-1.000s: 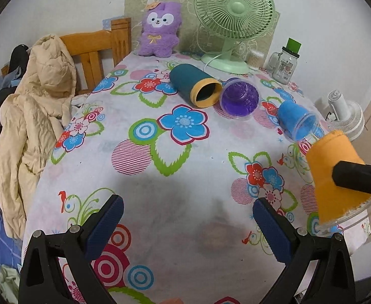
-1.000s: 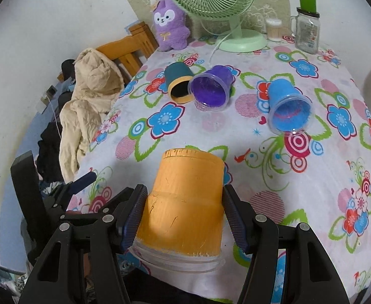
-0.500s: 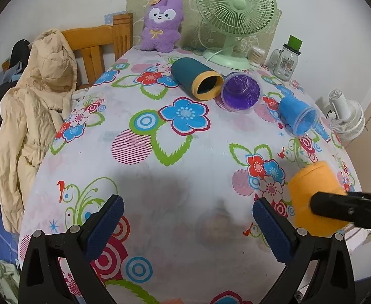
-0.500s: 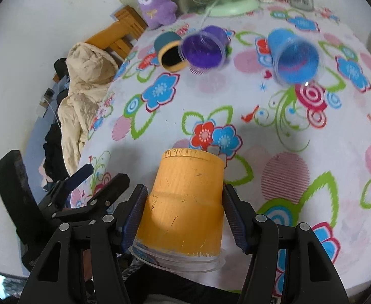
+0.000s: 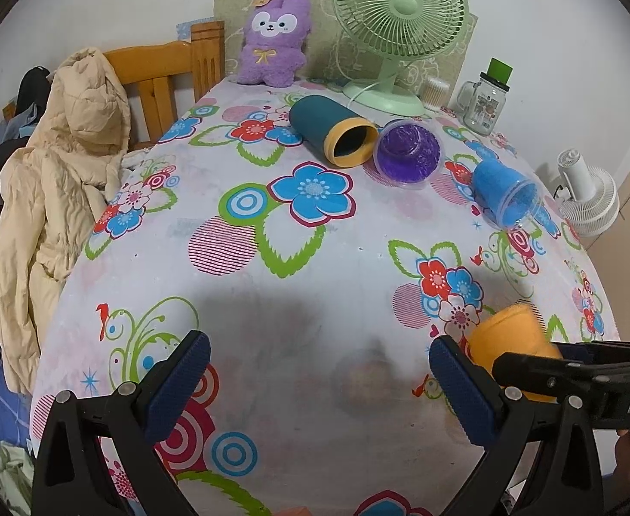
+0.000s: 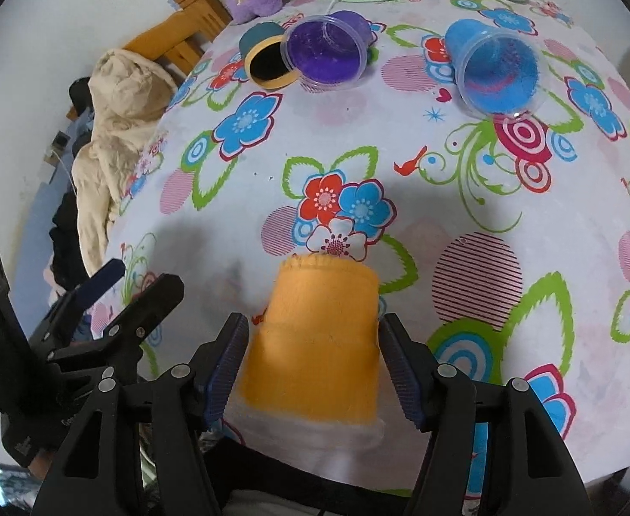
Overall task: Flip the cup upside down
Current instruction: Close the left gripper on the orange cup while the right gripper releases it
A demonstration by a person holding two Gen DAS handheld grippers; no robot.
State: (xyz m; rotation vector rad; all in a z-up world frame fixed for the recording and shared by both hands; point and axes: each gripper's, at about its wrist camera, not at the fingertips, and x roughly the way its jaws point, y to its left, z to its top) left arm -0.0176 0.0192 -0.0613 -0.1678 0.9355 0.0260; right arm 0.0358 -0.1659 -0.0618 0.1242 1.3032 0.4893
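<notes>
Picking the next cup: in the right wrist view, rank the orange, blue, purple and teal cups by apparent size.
1. orange cup, inflated by nearness, in the right gripper
2. blue cup and purple cup, too alike to rank
3. teal cup

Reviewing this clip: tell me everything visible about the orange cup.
The orange cup is a tapered clear plastic cup with a fuzzy orange coating on its wall; a bare transparent band runs round the wide rim. The right claw grips it, one blue pad on each side. Its narrow closed end points away from the camera toward the floral tablecloth, rim nearest the camera. Whether it touches the cloth cannot be told. The image of it is slightly blurred.
</notes>
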